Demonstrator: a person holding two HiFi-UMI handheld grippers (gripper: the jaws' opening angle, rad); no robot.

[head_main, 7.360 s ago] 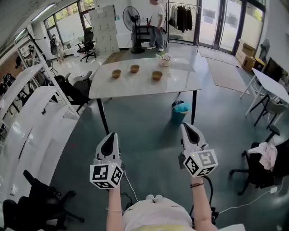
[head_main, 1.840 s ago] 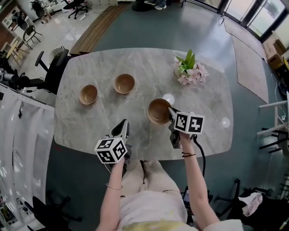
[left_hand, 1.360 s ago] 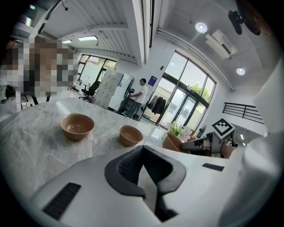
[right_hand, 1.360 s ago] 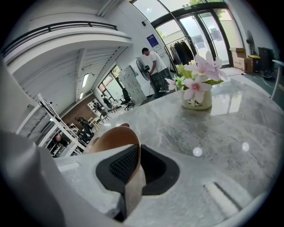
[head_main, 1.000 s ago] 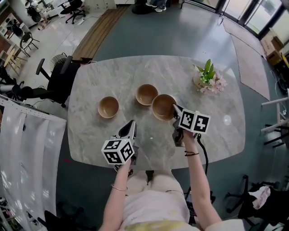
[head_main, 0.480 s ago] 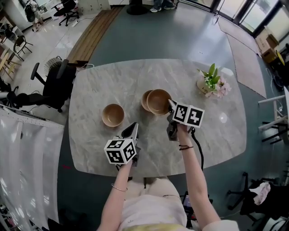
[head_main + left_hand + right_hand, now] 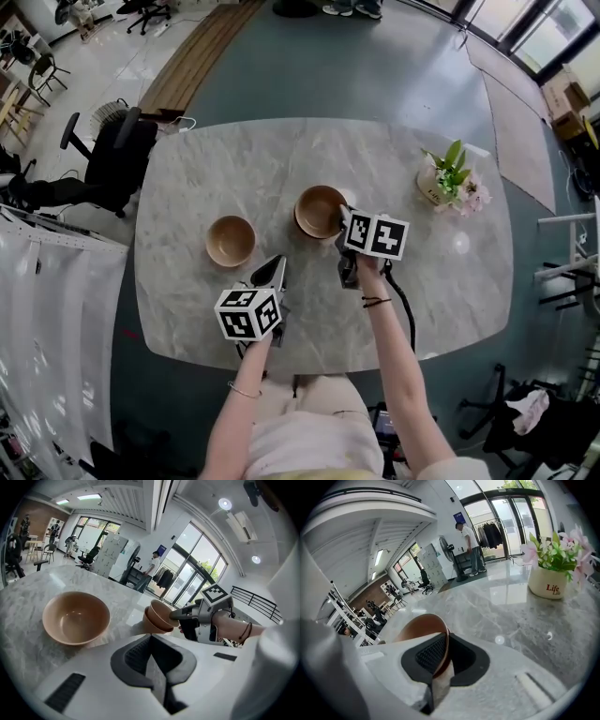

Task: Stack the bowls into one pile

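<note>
— Marble tabletop [image 7: 412,291] is filling the head view, and the right gripper [image 7: 341,218] is pinching the near-right rim of a brown bowl [image 7: 321,208] close to the middle. Are you seeing that too?

— I am. In the right gripper view the right gripper [image 7: 444,654] is clamping its pads on that brown bowl [image 7: 419,625], with the thin wall sitting between them.

— Is it sitting in anything?

— From the left gripper view, yes. The brown bowl [image 7: 165,612] is tilting inside a second bowl [image 7: 150,623], and the two are nesting together on the stone.

— And the third one?

— A lone bowl [image 7: 230,240] is standing upright to the left of the pair, apart from them. In the left gripper view the lone bowl [image 7: 76,617] is lying ahead and to the left, with nothing in it.

— What is the left gripper [image 7: 273,269] doing?

— It is pointing across the tabletop from the near side, just right of the lone bowl and not touching it. The left gripper [image 7: 151,648] is showing its jaws pressed together with nothing between them.

— Anything else out there?

— A flower pot [image 7: 448,183] is sitting far right, well apart from the bowls. The flower pot [image 7: 548,585] is showing pink blooms and green leaves.
</note>
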